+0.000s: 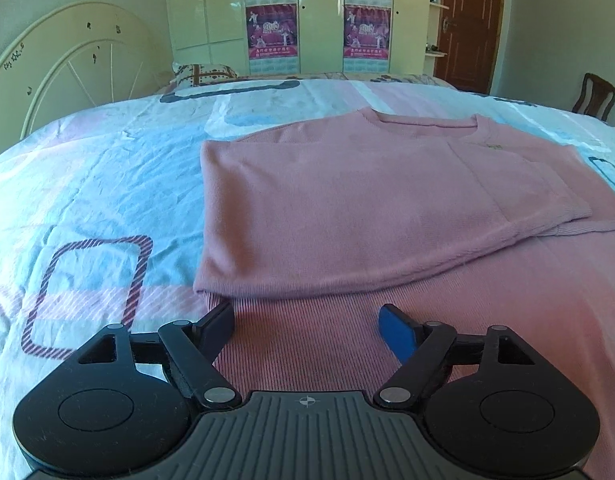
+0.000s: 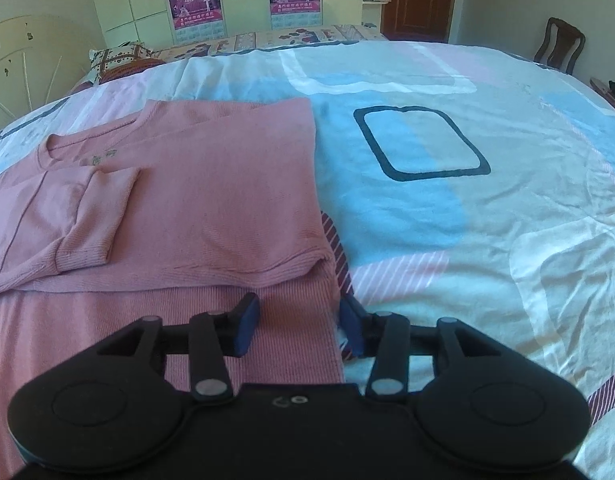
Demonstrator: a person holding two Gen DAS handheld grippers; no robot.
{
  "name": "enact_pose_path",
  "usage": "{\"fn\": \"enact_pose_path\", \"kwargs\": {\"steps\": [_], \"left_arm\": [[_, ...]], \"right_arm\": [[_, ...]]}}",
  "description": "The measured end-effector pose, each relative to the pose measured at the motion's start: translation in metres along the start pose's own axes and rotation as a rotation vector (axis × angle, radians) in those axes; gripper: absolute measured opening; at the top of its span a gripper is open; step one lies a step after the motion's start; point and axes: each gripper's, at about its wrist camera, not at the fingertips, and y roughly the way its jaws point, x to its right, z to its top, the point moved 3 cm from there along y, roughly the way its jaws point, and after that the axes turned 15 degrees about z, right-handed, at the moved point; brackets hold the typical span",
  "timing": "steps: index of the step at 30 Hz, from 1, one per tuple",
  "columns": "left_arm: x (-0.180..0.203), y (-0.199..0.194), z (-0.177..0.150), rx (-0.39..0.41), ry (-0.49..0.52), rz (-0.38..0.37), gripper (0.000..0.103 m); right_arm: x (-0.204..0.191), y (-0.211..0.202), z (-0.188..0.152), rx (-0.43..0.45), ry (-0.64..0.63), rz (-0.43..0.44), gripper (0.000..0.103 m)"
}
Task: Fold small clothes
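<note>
Both the left gripper (image 1: 307,326) and right gripper (image 2: 299,326) hover open over the pink sweater's (image 1: 347,208) hem (apparently untouched); an uneven pinch could drag the folded sleeves (image 2: 87,216) askew toward the bed's (image 2: 467,208) near edge.

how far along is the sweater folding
Done: both sleeves of the pink sweater lie folded across its body. In hand: left gripper and right gripper sit open at the hem corners, nothing pinched. Left: bringing the bottom up toward the collar.
</note>
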Motion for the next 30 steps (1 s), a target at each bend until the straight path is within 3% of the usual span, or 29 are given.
{"fn": "enact_pose_path", "kwargs": {"steps": [1, 2, 6, 10, 15, 20, 25, 28, 30], "left_arm": [[-0.004, -0.007, -0.007, -0.008, -0.007, -0.004, 0.079], [-0.009, -0.015, -0.016, -0.01, -0.011, -0.001, 0.079], [-0.027, -0.052, -0.056, -0.017, -0.032, 0.022, 0.078], [-0.044, -0.085, -0.097, -0.059, -0.1, 0.009, 0.076], [-0.057, -0.118, -0.132, -0.106, -0.249, -0.105, 0.068], [-0.071, -0.136, -0.168, -0.138, -0.431, -0.234, 0.059], [-0.078, -0.137, -0.191, -0.158, -0.575, -0.345, 0.058], [-0.072, -0.133, -0.195, -0.174, -0.601, -0.402, 0.058], [-0.068, -0.136, -0.198, -0.167, -0.593, -0.396, 0.055]], "right_arm": [[0.001, -0.007, -0.003, 0.012, 0.007, 0.03, 0.061], [0.003, -0.015, -0.009, 0.024, 0.017, 0.06, 0.061], [0.026, -0.051, -0.046, 0.03, 0.1, 0.143, 0.053], [0.049, -0.089, -0.092, 0.025, 0.19, 0.269, 0.051], [0.046, -0.126, -0.142, -0.011, 0.204, 0.401, 0.052], [0.049, -0.149, -0.177, -0.016, 0.295, 0.53, 0.051], [0.062, -0.153, -0.191, -0.016, 0.418, 0.631, 0.043], [0.063, -0.148, -0.189, -0.024, 0.425, 0.645, 0.037], [0.059, -0.145, -0.187, -0.037, 0.399, 0.646, 0.036]]}}
